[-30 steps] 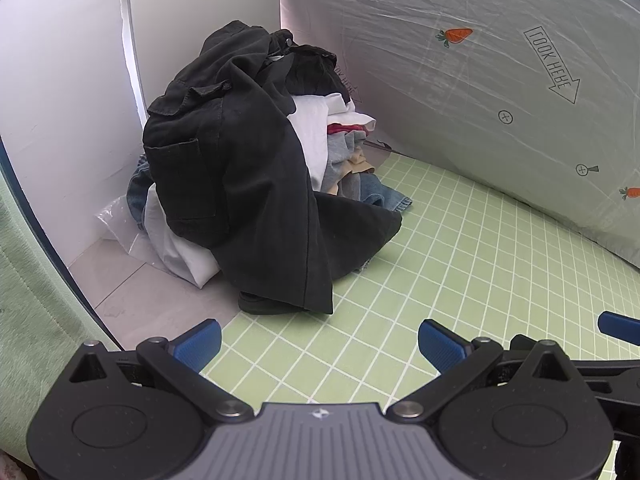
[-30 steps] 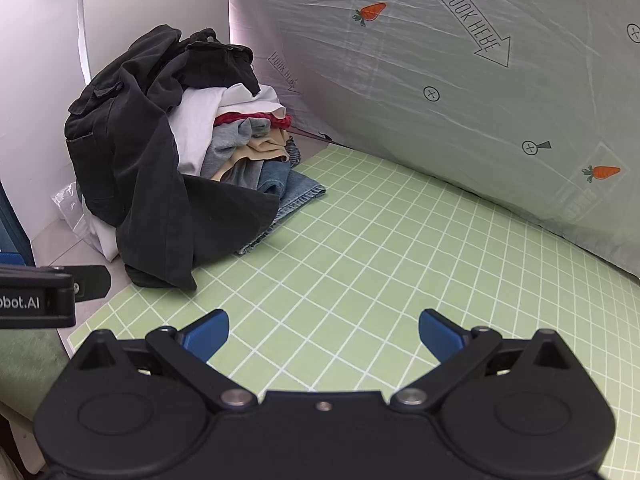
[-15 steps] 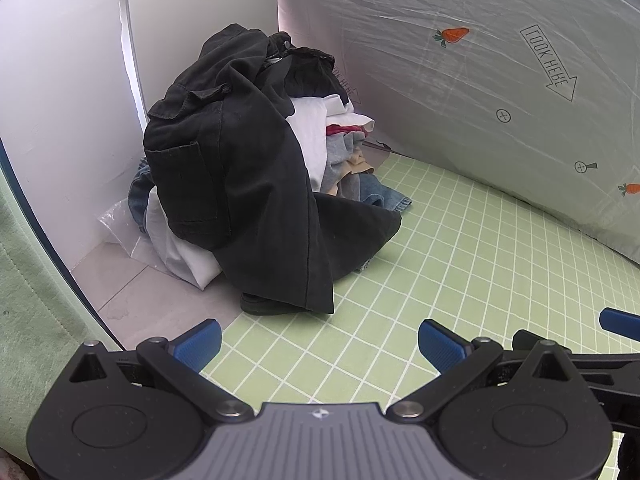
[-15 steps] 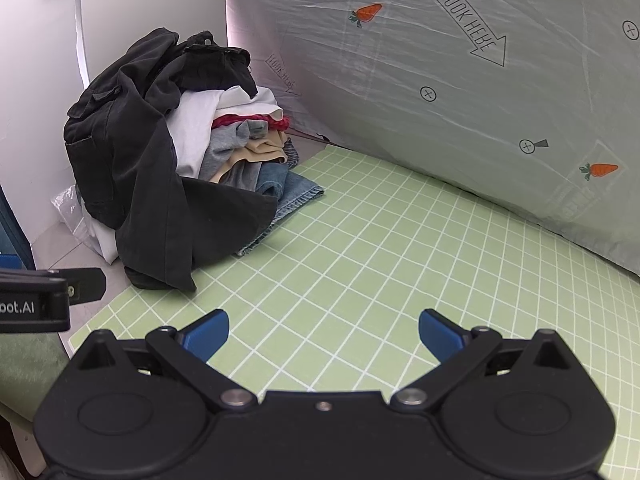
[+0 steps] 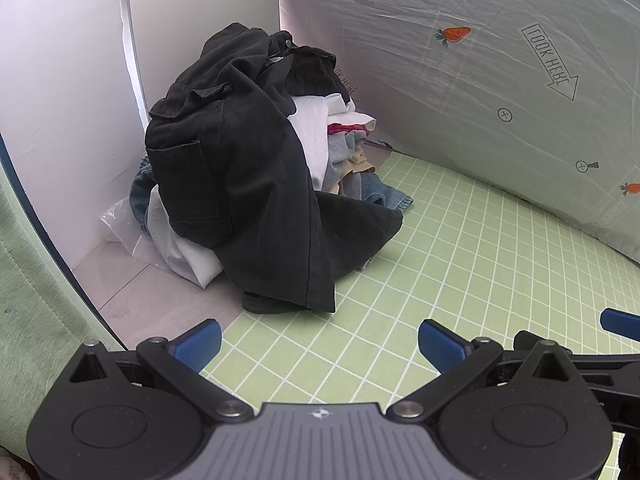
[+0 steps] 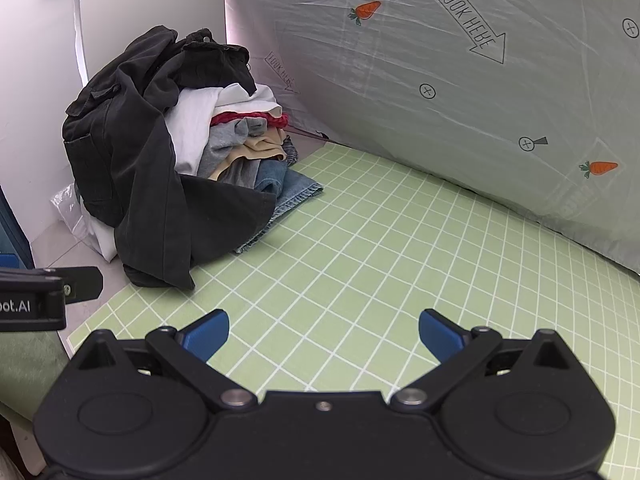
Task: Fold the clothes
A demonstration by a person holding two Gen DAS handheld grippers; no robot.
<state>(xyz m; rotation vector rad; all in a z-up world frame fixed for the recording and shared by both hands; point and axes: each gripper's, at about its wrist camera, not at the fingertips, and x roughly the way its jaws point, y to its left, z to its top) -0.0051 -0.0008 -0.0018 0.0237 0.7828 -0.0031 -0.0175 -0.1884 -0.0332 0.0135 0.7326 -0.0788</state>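
Behind your work area hangs a wrinkled grey sheet printed with carrots and "LOOK HERE" arrows, meeting white panels at the far left corner. Below it spreads the green grid mat, bare across its middle and right, with a strip of grey floor beside its left edge. Your pile of clothes sits in that corner, partly on the mat and partly on the floor. You see a black jacket draped over the top and front, its hem reaching the mat; under it are white, red, grey and tan garments, and blue jeans at the bottom spilling onto the mat. A clear plastic bag pokes out at the pile's left. Your left gripper hovers over the mat's near edge, jaws spread wide and empty, the pile ahead and apart from it. Your right gripper is likewise wide and empty, with the pile well ahead to its left
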